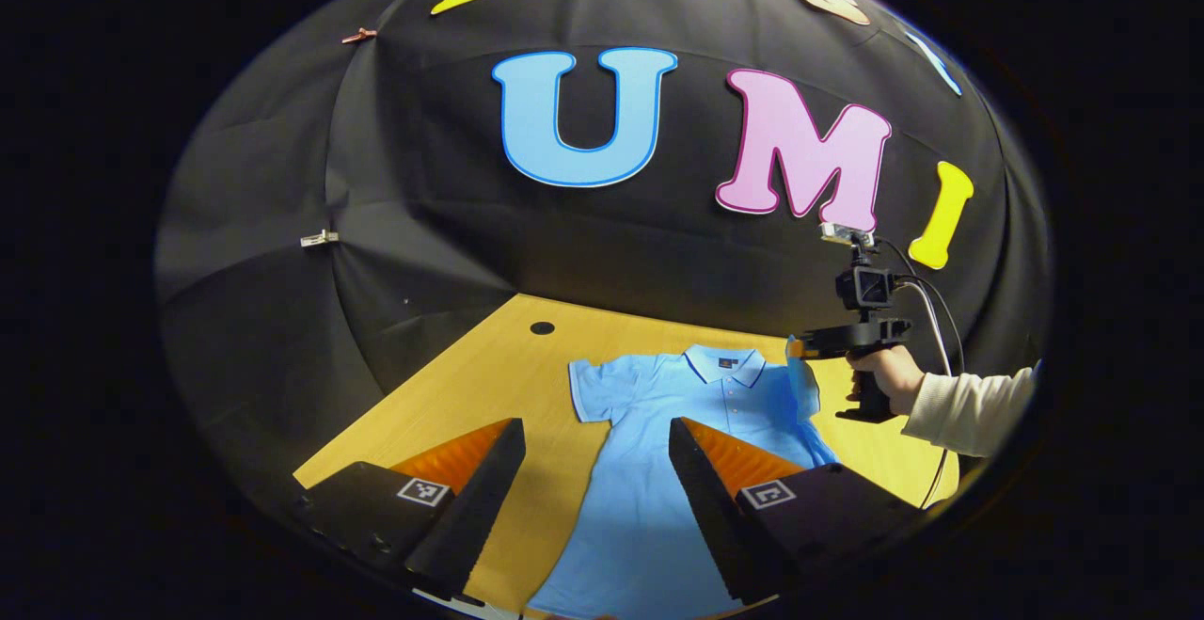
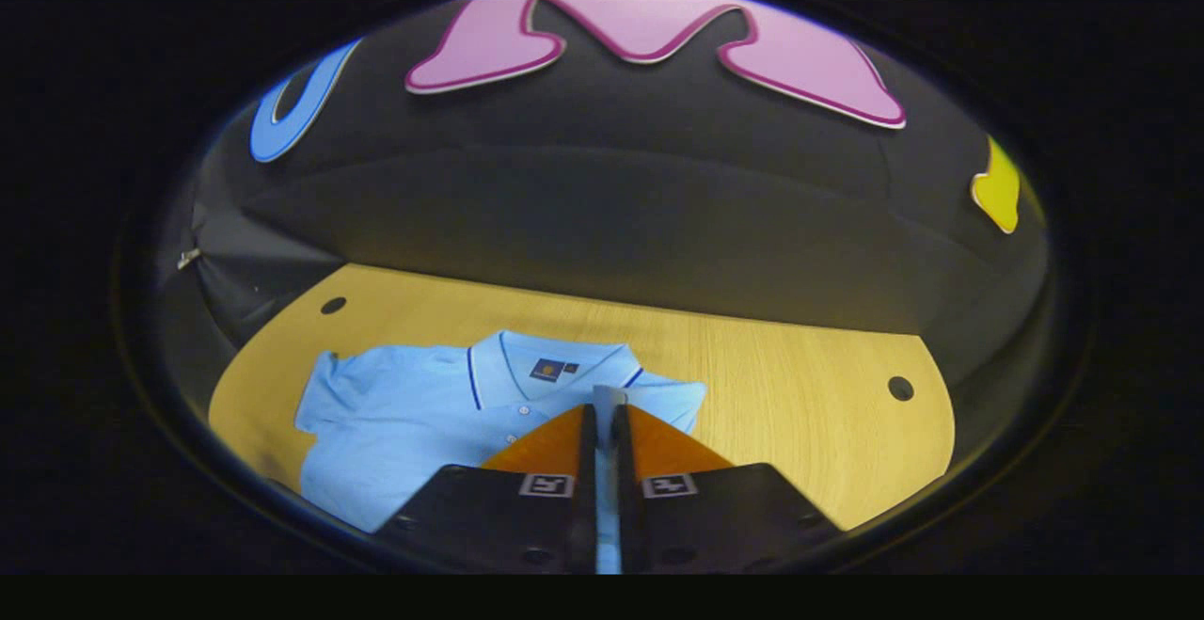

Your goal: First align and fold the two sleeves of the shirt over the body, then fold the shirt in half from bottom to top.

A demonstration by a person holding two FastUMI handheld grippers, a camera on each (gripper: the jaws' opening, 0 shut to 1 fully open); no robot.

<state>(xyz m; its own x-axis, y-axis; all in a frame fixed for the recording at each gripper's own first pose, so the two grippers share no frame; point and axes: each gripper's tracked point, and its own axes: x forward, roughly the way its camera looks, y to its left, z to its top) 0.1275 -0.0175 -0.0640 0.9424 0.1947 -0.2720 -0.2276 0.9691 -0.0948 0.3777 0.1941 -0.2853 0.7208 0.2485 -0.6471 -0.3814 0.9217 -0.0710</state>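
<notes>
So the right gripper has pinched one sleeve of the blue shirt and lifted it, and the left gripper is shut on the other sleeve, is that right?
Not quite. The left gripper is open and holds nothing: the left gripper view shows its fingers spread wide above the blue shirt. The rest stands: the right gripper is shut on a sleeve, lifted off the table.

A light wooden tabletop [image 1: 508, 385] with fine grain carries the things. A light blue polo shirt [image 1: 649, 469] lies flat on it, front up, its collar [image 2: 550, 361] toward the far edge by the booth wall. Near the far left corner is a small round dark hole [image 1: 542, 327]; another hole [image 2: 900, 388] sits toward the right side, well apart from the shirt.
</notes>
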